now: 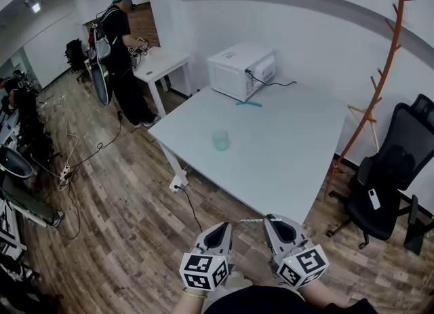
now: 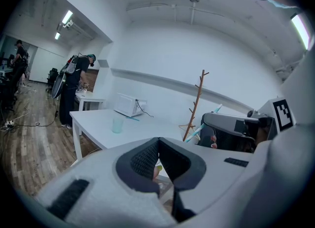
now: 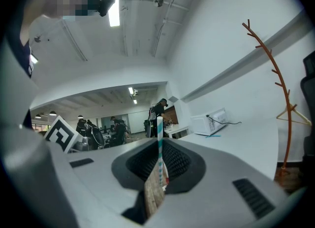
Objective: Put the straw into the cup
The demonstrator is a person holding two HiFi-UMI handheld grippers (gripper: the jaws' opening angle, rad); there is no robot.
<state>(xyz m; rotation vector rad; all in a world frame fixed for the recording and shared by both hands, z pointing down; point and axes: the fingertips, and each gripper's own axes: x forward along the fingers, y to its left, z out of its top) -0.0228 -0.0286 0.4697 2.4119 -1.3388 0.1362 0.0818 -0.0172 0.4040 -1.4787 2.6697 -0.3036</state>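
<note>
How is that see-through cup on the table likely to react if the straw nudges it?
The cup looks thin and translucent, so it is probably light and may slide on the smooth white table. It stands upright and alone, so a nudge near the rim might tip it. The slim straw in the right tool would likely bend first.

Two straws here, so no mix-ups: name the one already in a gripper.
The striped straw, clamped in the right gripper. The other, a plain teal straw, lies on the table beside the microwave.
</note>
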